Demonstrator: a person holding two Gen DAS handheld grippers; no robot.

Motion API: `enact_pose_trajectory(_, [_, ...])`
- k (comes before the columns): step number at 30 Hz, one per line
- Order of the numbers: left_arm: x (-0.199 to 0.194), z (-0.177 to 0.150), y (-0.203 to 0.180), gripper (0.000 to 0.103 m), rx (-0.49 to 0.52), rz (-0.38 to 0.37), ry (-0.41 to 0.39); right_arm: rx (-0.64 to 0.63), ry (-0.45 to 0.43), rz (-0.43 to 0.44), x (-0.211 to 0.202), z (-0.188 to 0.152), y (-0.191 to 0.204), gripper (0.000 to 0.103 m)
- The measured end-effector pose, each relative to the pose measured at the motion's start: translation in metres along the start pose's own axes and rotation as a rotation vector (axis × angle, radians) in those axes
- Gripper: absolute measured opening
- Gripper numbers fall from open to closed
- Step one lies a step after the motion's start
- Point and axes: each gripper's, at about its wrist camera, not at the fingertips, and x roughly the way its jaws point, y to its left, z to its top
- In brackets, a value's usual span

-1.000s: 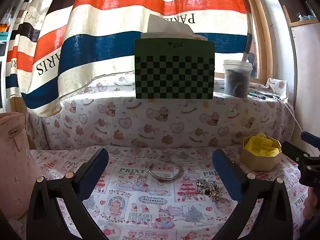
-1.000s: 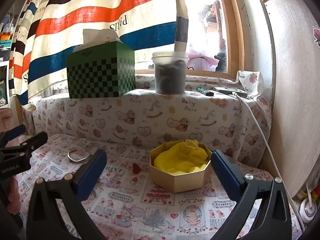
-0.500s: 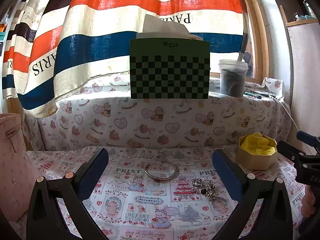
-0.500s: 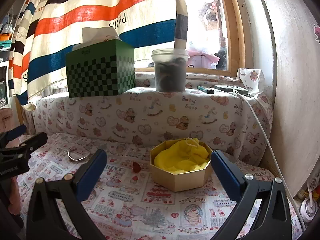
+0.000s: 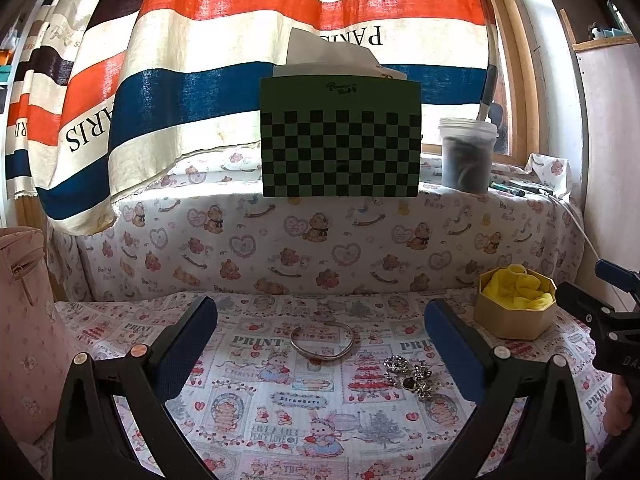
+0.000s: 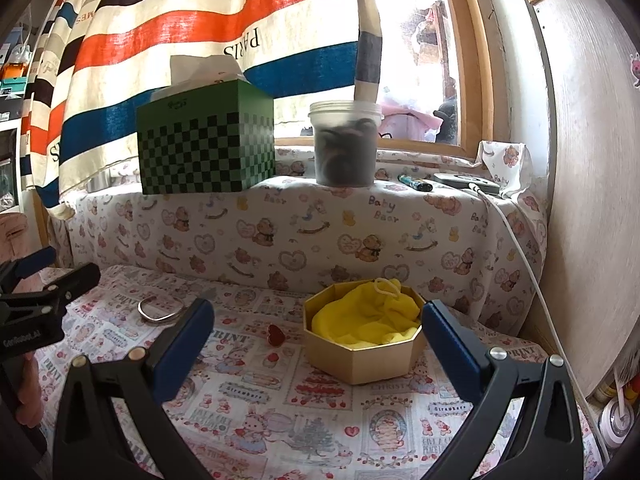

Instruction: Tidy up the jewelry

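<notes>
Left gripper [image 5: 320,344] and right gripper [image 6: 316,340], jaws wide apart, both empty, above the printed cloth [image 5: 280,412]. Silver bangle [image 5: 322,342] and rhinestone brooch cluster [image 5: 408,372] lie apart on it; octagonal box [image 6: 360,360] holds yellow fabric [image 6: 368,316].

bright daylight — window [image 6: 416,68] glare (blown out) | sharp centre | fisheye-bent, dark corners

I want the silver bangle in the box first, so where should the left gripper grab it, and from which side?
Probably from above, closing the left gripper across the near curved band of the silver bangle. It lies flat on the printed cloth, an open cuff with its gap toward the back, so the near arc is continuous and clear of the sparkly cluster.
</notes>
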Motion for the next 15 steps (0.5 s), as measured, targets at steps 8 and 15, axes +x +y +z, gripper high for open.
enact_pose_trajectory(8, [0.0004, 0.0002, 0.0028, 0.103, -0.01, 0.005, 0.001, 0.007, 0.012, 0.0, 0.002, 0.0008, -0.001, 0.103])
enact_pose_trajectory(15, [0.0005, -0.0001, 0.0013, 0.103, -0.008, 0.008, 0.002, -0.005, 0.001, -0.002, 0.0007, 0.0001, 0.0013, 0.103])
